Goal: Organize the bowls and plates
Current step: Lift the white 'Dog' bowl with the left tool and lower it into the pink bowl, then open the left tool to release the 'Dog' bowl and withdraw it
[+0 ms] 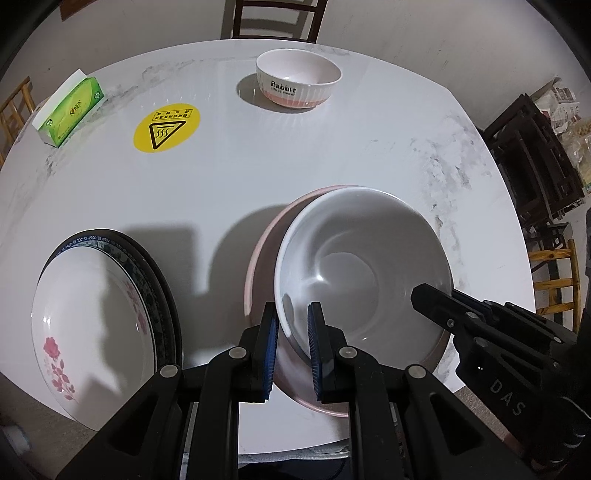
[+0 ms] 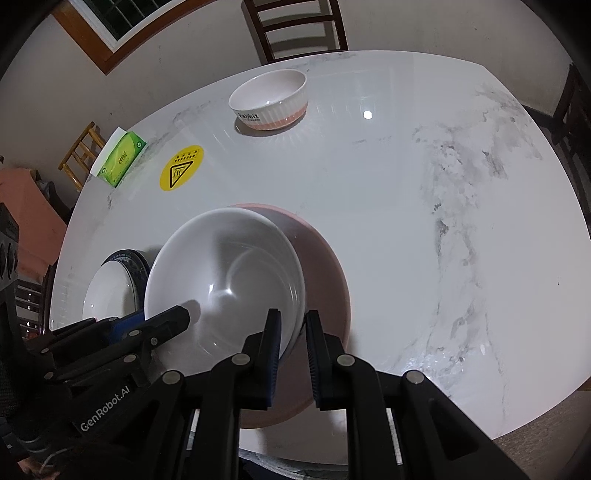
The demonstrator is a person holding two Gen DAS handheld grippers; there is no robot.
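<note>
A white bowl rests tilted inside a larger pink bowl near the table's front edge. My left gripper straddles the white bowl's near left rim, pads close on either side of it. My right gripper straddles the same bowl's right rim, above the pink bowl. Whether either one presses the rim I cannot tell. A stack of plates, a rose plate on top, lies at the front left. A white and pink "Rabbit" bowl stands at the far side.
A green tissue box sits at the far left of the white marble table, next to a yellow heat-warning sticker. A dark chair stands behind the table. Wooden chairs stand at both sides.
</note>
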